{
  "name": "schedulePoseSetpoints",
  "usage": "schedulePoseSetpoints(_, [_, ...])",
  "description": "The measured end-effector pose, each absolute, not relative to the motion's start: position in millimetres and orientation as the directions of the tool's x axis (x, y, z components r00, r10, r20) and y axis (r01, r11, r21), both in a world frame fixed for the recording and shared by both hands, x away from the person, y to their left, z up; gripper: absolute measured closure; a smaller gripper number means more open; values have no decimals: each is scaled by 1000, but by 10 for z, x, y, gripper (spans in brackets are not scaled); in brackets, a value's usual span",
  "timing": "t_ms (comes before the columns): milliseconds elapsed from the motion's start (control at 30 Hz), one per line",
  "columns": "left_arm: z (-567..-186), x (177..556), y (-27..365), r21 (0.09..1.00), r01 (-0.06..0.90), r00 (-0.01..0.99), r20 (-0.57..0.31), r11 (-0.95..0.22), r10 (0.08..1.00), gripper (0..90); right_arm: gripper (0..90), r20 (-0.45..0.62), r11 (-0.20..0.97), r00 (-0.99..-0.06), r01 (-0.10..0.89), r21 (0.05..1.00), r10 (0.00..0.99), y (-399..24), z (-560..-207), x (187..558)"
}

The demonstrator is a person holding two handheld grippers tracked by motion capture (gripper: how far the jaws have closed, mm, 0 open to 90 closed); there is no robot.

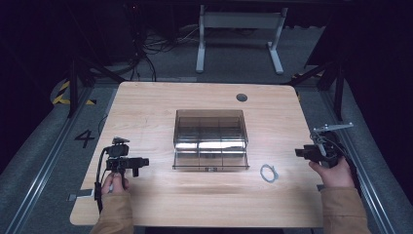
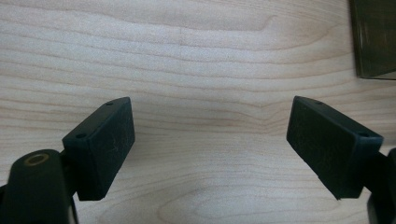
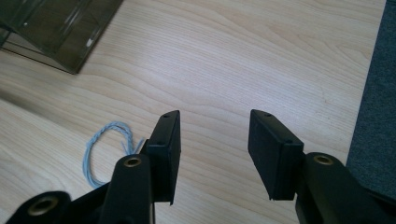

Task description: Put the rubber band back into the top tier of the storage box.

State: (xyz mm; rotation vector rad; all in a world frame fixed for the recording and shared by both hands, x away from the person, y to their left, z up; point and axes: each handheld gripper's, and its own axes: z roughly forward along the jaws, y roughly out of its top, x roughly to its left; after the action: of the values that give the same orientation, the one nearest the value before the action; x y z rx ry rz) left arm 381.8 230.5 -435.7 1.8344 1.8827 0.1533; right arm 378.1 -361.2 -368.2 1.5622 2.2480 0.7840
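**Both hand-held grippers open and empty, either side of a smoky plastic box**

On the light wooden table (image 1: 146, 105): a translucent dark compartment box (image 1: 210, 139) at the centre, split by inner dividers, its long front edge towards the near side. Just off its front right corner, apart from it, a small loop of pale blue twisted wire (image 1: 269, 172), lying flat.

At the near left, the left hand-held gripper (image 1: 141, 162), held low over bare wood, well apart from the box; jaws spread wide, nothing between them. In the left gripper view, only a corner of the box at the upper right.

At the table's right edge, the right hand-held gripper (image 1: 299, 153), jaws parted, nothing held. In the right gripper view, wire loop just left of the left jaw.
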Motion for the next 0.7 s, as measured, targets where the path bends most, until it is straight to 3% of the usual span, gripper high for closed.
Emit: schedulePoseSetpoints(700, [-4353,3832,2302,419,905,46,-274,76,961,161,504,117,338,-462,777,531,879,-3318,-3621,3725])
